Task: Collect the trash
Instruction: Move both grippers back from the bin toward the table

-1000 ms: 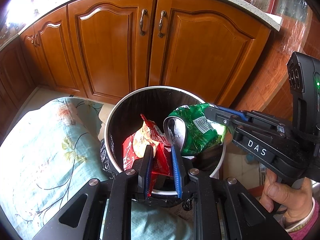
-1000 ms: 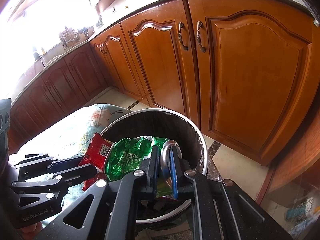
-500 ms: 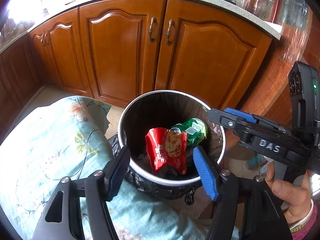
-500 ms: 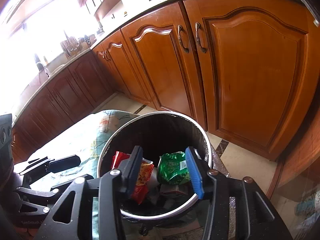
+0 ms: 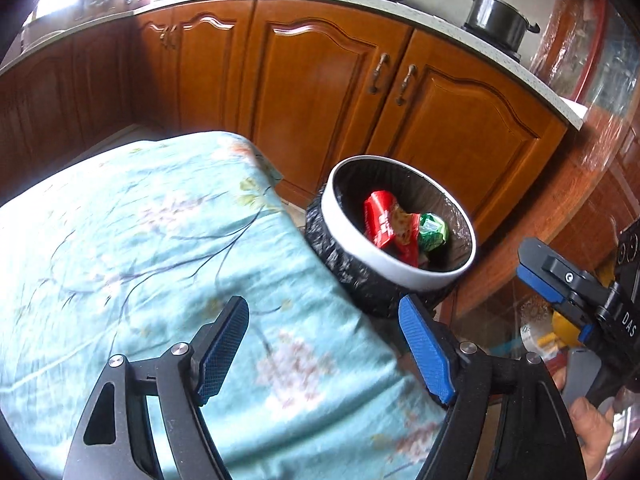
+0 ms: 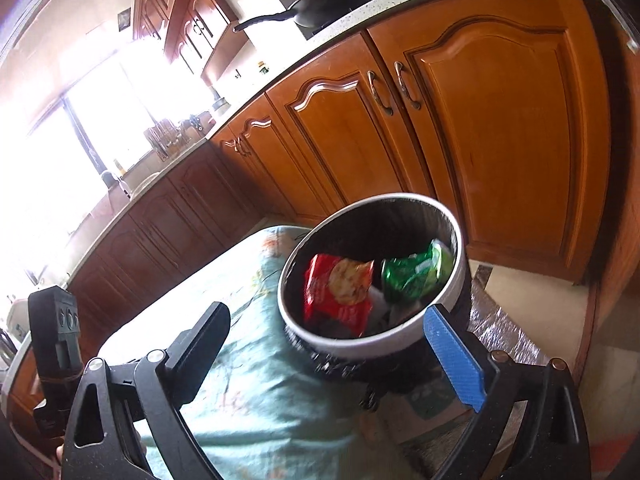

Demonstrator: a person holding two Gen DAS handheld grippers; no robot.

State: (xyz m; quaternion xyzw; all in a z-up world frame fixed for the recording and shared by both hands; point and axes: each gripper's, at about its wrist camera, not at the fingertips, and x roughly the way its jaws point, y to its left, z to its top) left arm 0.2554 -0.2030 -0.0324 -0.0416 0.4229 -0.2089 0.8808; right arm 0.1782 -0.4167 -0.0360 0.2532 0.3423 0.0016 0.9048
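Note:
A round white-rimmed bin (image 5: 340, 236) (image 6: 400, 340) with a black liner stands on the floor beside the cloth-covered table. Inside it lie a red snack wrapper (image 5: 386, 222) (image 6: 340, 292) and a green wrapper (image 5: 432, 232) (image 6: 416, 272). My left gripper (image 5: 324, 312) hovers over the table's corner, back from the bin, its jaws opening with nothing between them. My right gripper (image 6: 326, 320) sits just in front of the bin's near rim, jaws opening wide and empty. In the left wrist view the right gripper (image 5: 560, 284) shows at the right edge, held by a hand (image 5: 592, 428).
A table under a light blue floral cloth (image 5: 140, 248) (image 6: 248, 380) fills the left. Wooden cabinet doors (image 5: 320, 92) (image 6: 500, 120) stand behind the bin. A pot (image 5: 496, 20) and a wok (image 6: 328, 0) sit on the counter. Tiled floor (image 6: 532, 300) lies right of the bin.
Both grippers opened and let go of their wrappers, which dropped into the bin. Both hands then pulled back from the bin, the left one out over the tablecloth.

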